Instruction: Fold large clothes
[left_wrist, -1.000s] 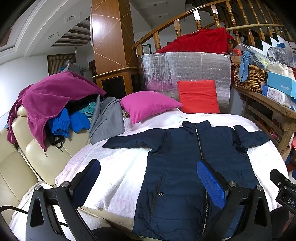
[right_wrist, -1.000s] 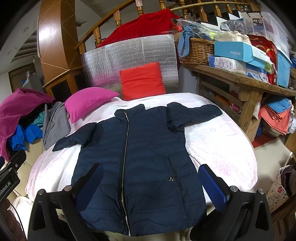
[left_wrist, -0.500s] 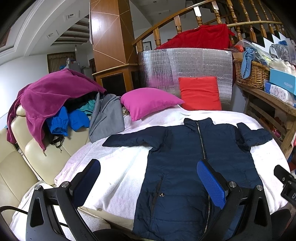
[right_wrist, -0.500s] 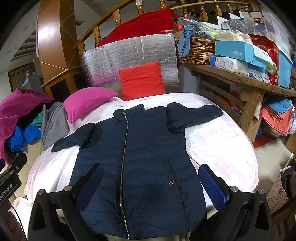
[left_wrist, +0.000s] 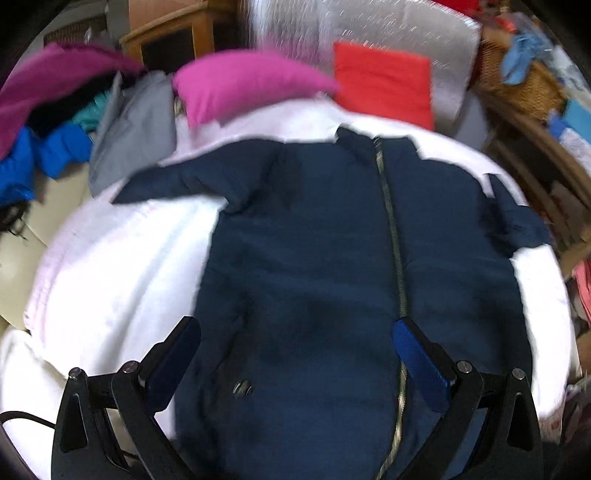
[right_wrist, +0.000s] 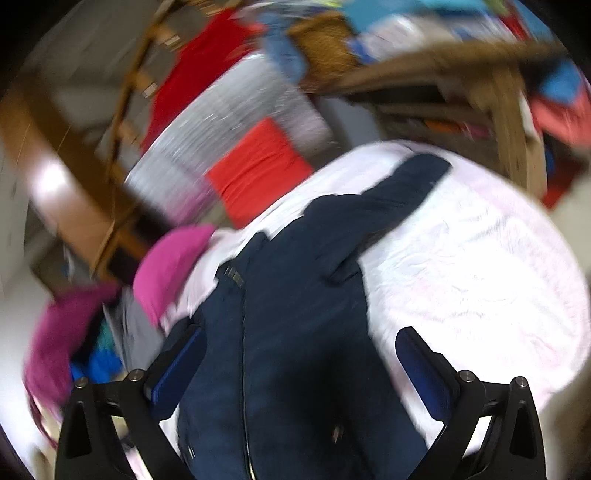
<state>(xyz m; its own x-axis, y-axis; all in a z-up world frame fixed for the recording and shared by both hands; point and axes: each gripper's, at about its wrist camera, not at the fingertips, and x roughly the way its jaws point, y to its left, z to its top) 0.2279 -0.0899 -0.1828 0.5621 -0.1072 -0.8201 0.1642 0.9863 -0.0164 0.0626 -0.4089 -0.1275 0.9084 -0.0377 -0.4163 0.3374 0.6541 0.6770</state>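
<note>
Both views have blurred and dropped closer to the bed than half a second ago; the right one has also tilted. The left gripper (left_wrist: 295, 354) and right gripper (right_wrist: 299, 363) hover with fingers spread wide, gripping nothing. Beneath them the zipped navy padded jacket (left_wrist: 314, 266) lies flat, sleeves outspread, on the white bed cover (left_wrist: 122, 266). Beyond sit the magenta pillow (left_wrist: 243, 79) and red cushion (left_wrist: 384, 83).
</note>
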